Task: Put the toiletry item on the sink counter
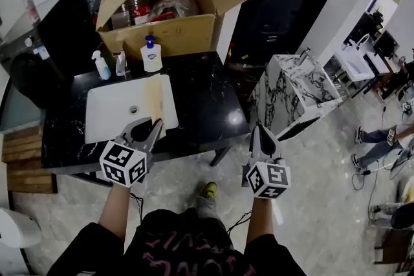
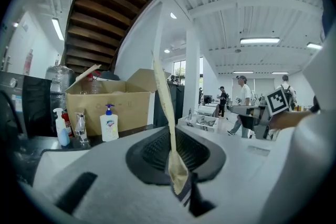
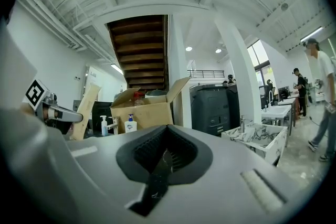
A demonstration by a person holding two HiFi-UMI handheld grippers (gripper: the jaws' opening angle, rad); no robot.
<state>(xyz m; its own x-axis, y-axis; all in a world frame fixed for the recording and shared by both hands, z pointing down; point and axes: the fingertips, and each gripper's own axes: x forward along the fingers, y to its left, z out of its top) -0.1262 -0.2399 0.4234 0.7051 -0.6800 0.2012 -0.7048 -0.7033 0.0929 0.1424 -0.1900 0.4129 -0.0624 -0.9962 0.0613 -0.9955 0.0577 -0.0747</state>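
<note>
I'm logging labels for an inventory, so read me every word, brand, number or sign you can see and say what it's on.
Nothing reads clearly enough to quote.
Soap bottle: blue label, too small to read.
Shirt: reddish lettering, blurred, unreadable.
Cardboard box: faint marks, too small to read.
Marker cubes: black-and-white square patterns, no words.

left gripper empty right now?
No, the left gripper is shut on a thin, flat tan item that sticks up from between its jaws.
</note>
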